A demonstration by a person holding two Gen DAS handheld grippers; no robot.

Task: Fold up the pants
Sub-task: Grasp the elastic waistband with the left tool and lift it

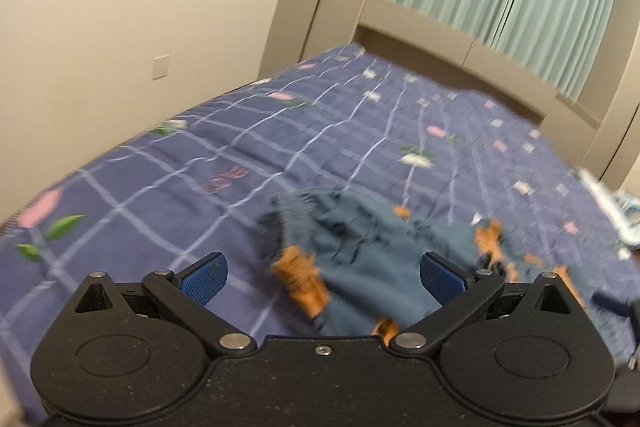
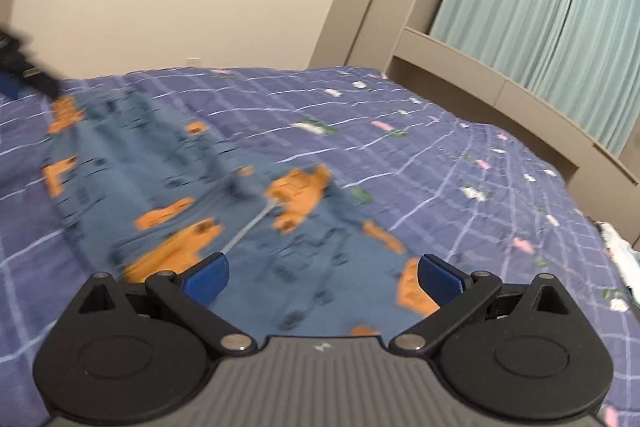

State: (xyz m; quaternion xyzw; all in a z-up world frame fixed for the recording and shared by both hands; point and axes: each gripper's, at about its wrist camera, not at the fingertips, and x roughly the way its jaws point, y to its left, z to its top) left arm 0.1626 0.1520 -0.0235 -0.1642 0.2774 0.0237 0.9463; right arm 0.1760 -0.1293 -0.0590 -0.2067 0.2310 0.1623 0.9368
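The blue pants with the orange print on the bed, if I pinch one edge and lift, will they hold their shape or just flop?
The pants will probably flop: they already lie in soft creases on the bedspread. They look thin, so likely light, though blur hides detail. The white drawstring may dangle loose. Both the left gripper and right gripper are open.

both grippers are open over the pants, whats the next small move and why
Probably lower the right gripper and close it on the near edge of the pants. Both it and the left gripper are open and hold nothing, and the pants lie rumpled and unfolded on the bedspread.
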